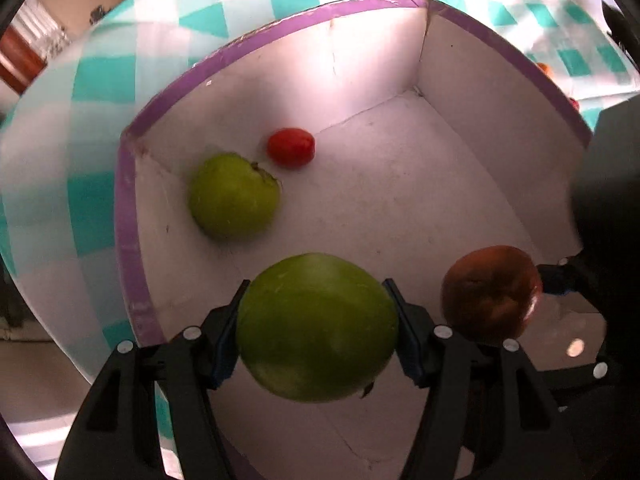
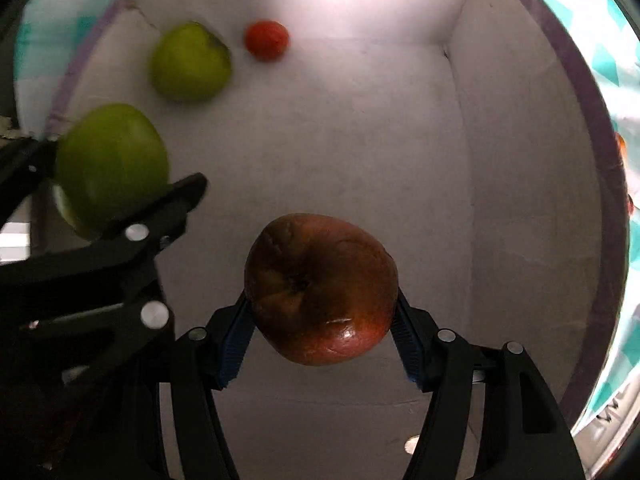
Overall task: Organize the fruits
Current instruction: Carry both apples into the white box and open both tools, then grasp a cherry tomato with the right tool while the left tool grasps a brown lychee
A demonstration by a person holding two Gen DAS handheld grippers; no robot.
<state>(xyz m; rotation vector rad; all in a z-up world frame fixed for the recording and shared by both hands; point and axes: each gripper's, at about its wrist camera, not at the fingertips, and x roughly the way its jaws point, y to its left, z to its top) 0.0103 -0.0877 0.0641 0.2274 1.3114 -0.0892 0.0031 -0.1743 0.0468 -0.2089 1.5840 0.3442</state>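
My left gripper [image 1: 316, 320] is shut on a green apple [image 1: 316, 328] and holds it above the floor of a white box with a purple rim [image 1: 132, 240]. My right gripper [image 2: 322, 312] is shut on a dark red apple [image 2: 320, 288], also over the box [image 2: 400, 160]. In the left wrist view the red apple [image 1: 492, 292] hangs just to the right. In the right wrist view the held green apple [image 2: 112, 164] and left gripper are at the left. A second green apple [image 1: 234, 196] [image 2: 190, 62] and a small red fruit [image 1: 291, 147] [image 2: 267, 40] lie in the box's far left corner.
The box stands on a teal-and-white checked tablecloth [image 1: 100, 80]. Small orange and red fruits [image 1: 544, 68] lie on the cloth beyond the box's right wall. The right half of the box floor [image 1: 420, 184] is bare.
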